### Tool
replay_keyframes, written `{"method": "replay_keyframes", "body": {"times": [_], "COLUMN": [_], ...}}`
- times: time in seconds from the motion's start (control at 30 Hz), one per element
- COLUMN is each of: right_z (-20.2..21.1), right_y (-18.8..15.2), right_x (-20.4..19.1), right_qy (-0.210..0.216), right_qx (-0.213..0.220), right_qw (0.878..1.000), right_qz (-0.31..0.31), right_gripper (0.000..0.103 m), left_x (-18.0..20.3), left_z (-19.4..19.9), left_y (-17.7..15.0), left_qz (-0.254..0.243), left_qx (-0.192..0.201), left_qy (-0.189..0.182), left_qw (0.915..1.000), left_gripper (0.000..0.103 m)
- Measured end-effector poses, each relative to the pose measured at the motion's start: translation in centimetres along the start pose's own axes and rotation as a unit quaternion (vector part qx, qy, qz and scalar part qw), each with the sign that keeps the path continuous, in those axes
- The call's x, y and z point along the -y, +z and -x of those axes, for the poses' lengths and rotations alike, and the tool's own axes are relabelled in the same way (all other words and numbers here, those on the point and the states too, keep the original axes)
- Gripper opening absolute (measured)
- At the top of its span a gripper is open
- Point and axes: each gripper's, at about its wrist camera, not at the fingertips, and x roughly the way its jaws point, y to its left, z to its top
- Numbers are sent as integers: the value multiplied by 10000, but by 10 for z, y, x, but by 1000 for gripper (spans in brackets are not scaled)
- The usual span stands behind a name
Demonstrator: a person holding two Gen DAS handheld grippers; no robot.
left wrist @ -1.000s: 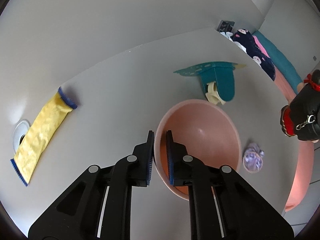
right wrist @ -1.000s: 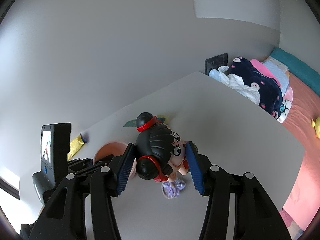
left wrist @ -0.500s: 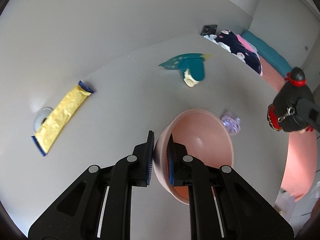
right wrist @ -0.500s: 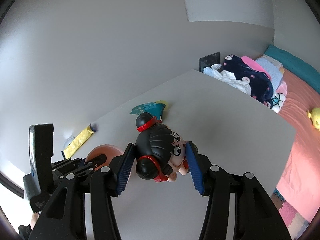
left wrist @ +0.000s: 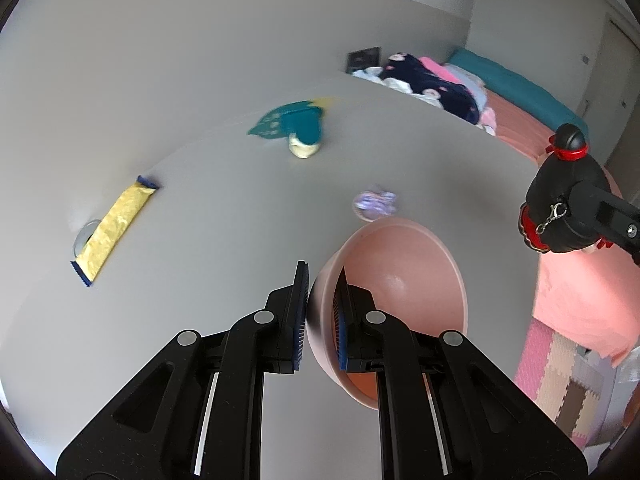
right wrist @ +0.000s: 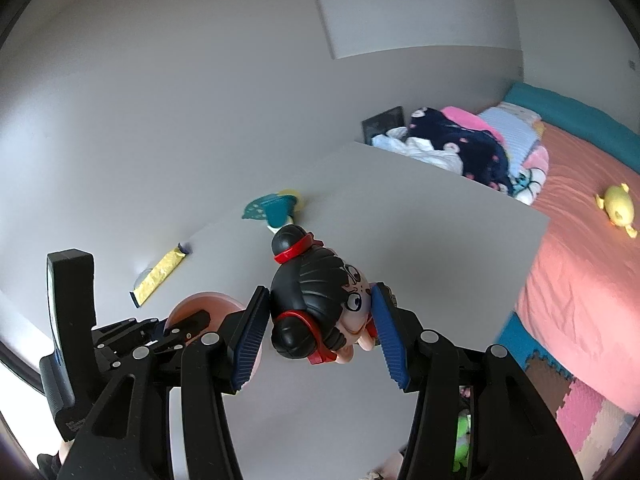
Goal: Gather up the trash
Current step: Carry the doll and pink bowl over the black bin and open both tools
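Observation:
My left gripper (left wrist: 322, 316) is shut on the near rim of a pink bowl (left wrist: 404, 288) and holds it above the white table (left wrist: 224, 216). My right gripper (right wrist: 318, 332) is shut on a doll head with black hair and red bands (right wrist: 316, 304), held in the air; it also shows at the right of the left wrist view (left wrist: 560, 204). On the table lie a crumpled purple wrapper (left wrist: 374, 202), a yellow wrapper with blue ends (left wrist: 114, 228) and a teal and yellow piece (left wrist: 296, 128). The bowl shows behind the left gripper in the right wrist view (right wrist: 200, 304).
A bed with a pink sheet (right wrist: 588, 248) lies right of the table, with a pile of clothes (right wrist: 460, 148) and a yellow plush toy (right wrist: 618, 208). Foam floor mats (left wrist: 560, 376) lie below. A grey wall (left wrist: 200, 40) runs behind the table.
Both grippers have risen and pulled back from the table with the bowl and the doll head. The purple wrapper now lies beyond the bowl, and more of the bed and floor shows.

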Motion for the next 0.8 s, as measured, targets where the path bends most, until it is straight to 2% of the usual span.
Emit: {"method": "replay_keyframes", "body": {"times": [0.33, 0.8], "right_z": [44, 94], "right_y": [-38, -92], "right_x": [62, 156], "right_qy": [-368, -936], "right_qx": [119, 261], "right_qw": [9986, 9894], "right_qz": [-359, -1077], "right_gripper": [54, 54], "left_x": [76, 185], "left_z": [12, 17], "left_y": [-23, -44], "left_qz": [-527, -1357], "left_qx": [3, -38], "left_qy": [-309, -790], "left_qw": [9981, 9876], "left_gripper": [12, 12]}}
